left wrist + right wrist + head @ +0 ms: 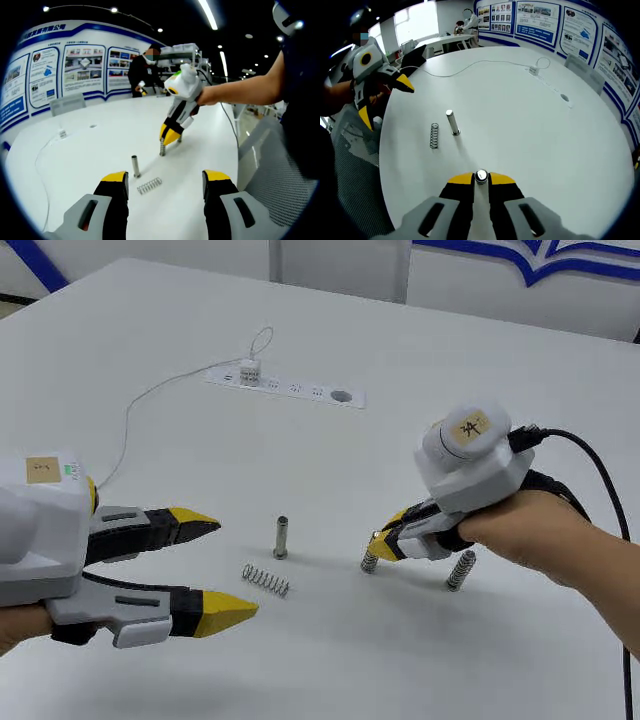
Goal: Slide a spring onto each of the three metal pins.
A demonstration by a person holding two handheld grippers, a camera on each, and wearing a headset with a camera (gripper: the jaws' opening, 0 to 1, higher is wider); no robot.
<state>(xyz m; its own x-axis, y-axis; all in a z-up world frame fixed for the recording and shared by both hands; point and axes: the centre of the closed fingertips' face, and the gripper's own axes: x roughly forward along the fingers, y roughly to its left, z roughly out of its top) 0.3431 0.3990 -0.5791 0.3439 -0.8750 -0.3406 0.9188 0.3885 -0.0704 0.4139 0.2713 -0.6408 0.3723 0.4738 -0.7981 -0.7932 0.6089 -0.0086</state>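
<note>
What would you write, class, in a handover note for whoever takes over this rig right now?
The left gripper is open and empty, beside the loose spring, which lies flat.
The right gripper is shut on the top of the near pin, which carries a spring.
A second spring stands upright beside it, apparently on its pin. The bare pin stands by the loose spring.
Done: two pins appear sprung. Left: slide the loose spring onto the bare pin.

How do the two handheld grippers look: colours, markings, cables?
Both the left gripper and the right gripper have pale grey bodies and black jaws with yellow tips. Each carries a tan label; the right one's bears a handwritten mark. A black cable leaves the right gripper.
</note>
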